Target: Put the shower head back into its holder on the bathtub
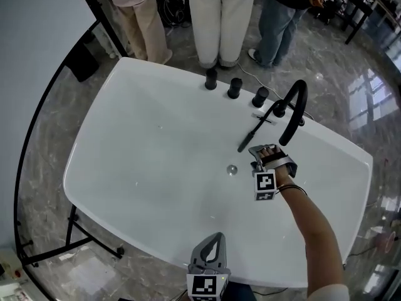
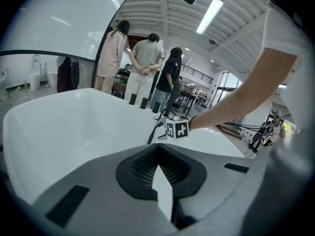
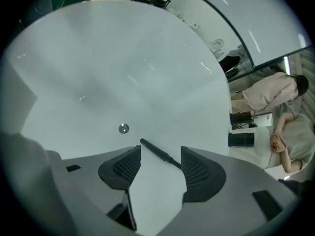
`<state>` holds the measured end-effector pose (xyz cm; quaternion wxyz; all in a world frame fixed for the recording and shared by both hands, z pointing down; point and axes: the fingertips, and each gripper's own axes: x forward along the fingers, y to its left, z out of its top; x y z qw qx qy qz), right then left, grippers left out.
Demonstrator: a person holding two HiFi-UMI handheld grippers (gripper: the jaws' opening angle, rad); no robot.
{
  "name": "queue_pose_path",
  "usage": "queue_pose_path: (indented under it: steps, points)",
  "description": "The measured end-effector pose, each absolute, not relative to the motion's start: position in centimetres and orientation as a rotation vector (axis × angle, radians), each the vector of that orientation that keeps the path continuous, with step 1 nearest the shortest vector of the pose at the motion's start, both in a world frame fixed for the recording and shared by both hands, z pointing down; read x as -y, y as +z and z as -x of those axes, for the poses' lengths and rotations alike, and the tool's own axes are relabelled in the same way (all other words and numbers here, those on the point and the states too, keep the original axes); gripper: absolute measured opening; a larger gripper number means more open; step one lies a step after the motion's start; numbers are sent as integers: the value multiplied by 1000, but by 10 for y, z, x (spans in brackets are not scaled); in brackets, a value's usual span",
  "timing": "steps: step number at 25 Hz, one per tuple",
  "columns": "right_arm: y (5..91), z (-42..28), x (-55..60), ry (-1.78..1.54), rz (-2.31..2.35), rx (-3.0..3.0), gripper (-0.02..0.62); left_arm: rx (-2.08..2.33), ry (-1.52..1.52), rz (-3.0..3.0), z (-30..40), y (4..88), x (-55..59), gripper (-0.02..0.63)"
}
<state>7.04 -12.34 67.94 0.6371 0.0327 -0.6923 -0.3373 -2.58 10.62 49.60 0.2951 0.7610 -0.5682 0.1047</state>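
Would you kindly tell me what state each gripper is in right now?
Left gripper: closed, empty.
Right gripper: open, holding nothing; shower head just ahead.

No word, number or brand name can be read in any view. The only printed signs are black-and-white square markers, one on the right cube [image 1: 265,185] of the right gripper [image 1: 264,150] and one on the left cube [image 1: 205,286] of the left gripper [image 1: 217,237]. They are block patterns, not letters or digits, and the right cube shows two such faces in the left gripper view.
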Motion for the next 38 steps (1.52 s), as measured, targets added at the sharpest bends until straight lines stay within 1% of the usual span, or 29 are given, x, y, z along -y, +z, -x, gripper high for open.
queue_pose_path:
  steps: [8, 15, 31, 33, 35, 38]
  points:
    - [736, -73, 169, -943, 90, 1321, 236, 1564, 315, -1937, 55, 549, -88, -3]
    - [776, -80, 194, -1003, 197, 1162, 236, 1486, 339, -1872, 59, 598, -72, -5]
    - [830, -91, 221, -1103, 413, 905, 233, 1468, 285, -1849, 65, 625, -56, -3]
    - [835, -94, 223, -1109, 423, 881, 227, 1474, 272, -1840, 67, 627, -55, -3]
    - [839, -96, 226, -1106, 425, 864, 190, 1476, 262, -1834, 66, 629, -55, -3]
    - [843, -99, 228, -1096, 436, 839, 176, 1471, 255, -1823, 66, 631, -58, -4]
